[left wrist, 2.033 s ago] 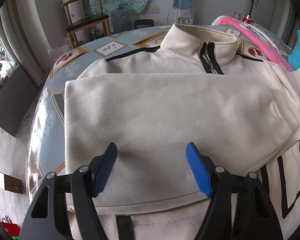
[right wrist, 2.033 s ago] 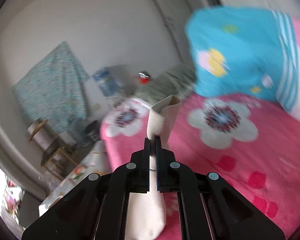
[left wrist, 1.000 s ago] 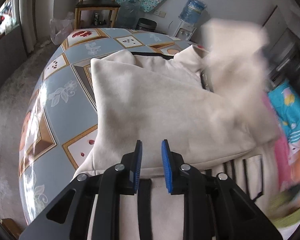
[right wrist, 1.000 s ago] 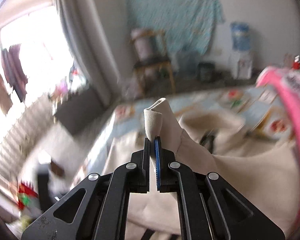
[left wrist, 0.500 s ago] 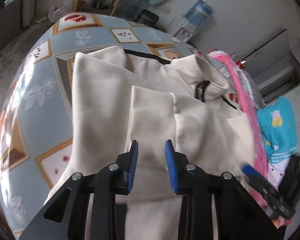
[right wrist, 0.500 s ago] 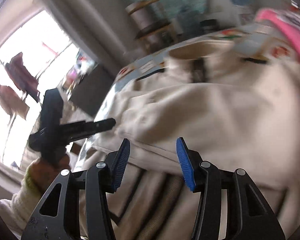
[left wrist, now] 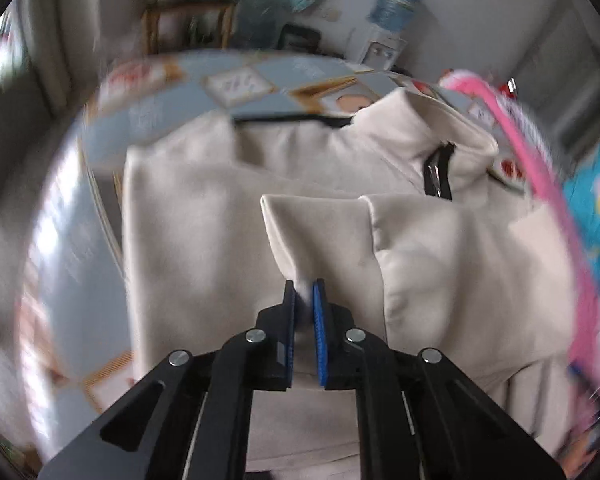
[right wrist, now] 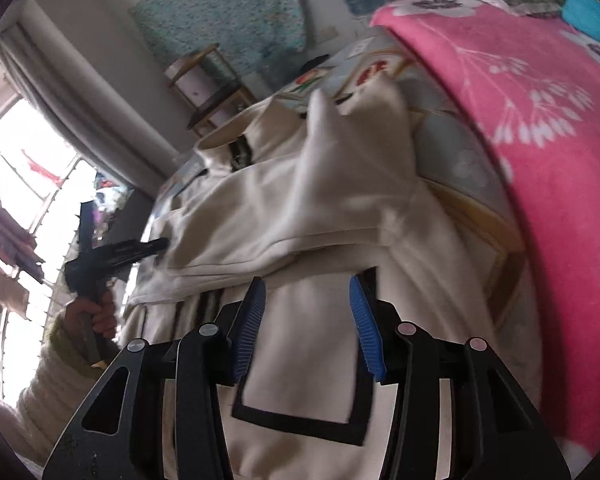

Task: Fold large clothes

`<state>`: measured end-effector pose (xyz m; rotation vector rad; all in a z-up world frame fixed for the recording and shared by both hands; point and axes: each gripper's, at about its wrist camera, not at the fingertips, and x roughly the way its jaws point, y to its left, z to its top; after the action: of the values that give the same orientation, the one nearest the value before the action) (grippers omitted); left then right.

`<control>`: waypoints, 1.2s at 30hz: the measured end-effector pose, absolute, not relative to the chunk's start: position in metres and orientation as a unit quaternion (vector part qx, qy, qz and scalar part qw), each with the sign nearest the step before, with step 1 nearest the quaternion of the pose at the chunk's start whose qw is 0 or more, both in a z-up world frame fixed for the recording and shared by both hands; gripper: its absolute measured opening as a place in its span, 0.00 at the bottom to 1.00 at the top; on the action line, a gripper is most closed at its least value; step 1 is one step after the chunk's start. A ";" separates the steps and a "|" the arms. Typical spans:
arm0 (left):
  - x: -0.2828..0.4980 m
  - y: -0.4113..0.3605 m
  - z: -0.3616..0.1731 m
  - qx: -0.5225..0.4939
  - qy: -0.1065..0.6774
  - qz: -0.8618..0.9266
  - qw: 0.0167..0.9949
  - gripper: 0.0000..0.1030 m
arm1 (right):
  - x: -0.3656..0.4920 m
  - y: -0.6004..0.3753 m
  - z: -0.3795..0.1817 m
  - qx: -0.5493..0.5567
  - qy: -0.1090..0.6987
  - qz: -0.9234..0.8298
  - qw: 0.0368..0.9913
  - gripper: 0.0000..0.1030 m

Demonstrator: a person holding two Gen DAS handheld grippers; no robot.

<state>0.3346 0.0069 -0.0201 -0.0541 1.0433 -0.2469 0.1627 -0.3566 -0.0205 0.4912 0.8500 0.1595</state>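
A cream zip-up jacket (left wrist: 204,216) lies on the patterned table, collar (left wrist: 432,128) at the far end, both sleeves folded across the chest. My left gripper (left wrist: 304,300) is shut on the cuff end of the top sleeve (left wrist: 320,232) and lifts it a little. In the right wrist view the jacket (right wrist: 300,200) fills the middle, with a black-outlined pocket (right wrist: 300,392) below. My right gripper (right wrist: 306,304) is open and empty just above that pocket, below the folded sleeves. The left gripper (right wrist: 156,246) shows there at the left, touching the sleeve end.
A pink floral blanket (right wrist: 520,120) lies along the table's right side, close to the jacket. A wooden chair (left wrist: 188,24) and a water dispenser (left wrist: 388,24) stand behind the blue patterned table (left wrist: 236,80). A window is at the left.
My left gripper has closed on the sleeve end and raised it. My right gripper, which let go of the sleeve about half a second ago, has moved lower over the pocket.
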 end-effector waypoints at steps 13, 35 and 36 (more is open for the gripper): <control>0.303 0.079 -0.027 -0.077 0.504 -0.046 0.859 0.07 | 0.161 -0.376 0.004 0.171 0.432 0.061 0.883 0.42; 0.289 0.083 -0.025 -0.076 0.486 -0.059 0.869 0.08 | 0.342 -0.426 -0.013 0.183 0.401 -0.005 0.897 0.04; 0.289 0.083 -0.025 -0.077 0.486 -0.060 0.869 0.08 | 0.335 -0.423 -0.008 0.175 0.383 -0.010 0.907 0.04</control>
<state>0.2892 0.0828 -0.0252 -0.1602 1.0168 -0.1252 0.3350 -0.4231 -0.0082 0.3620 0.7915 -0.0197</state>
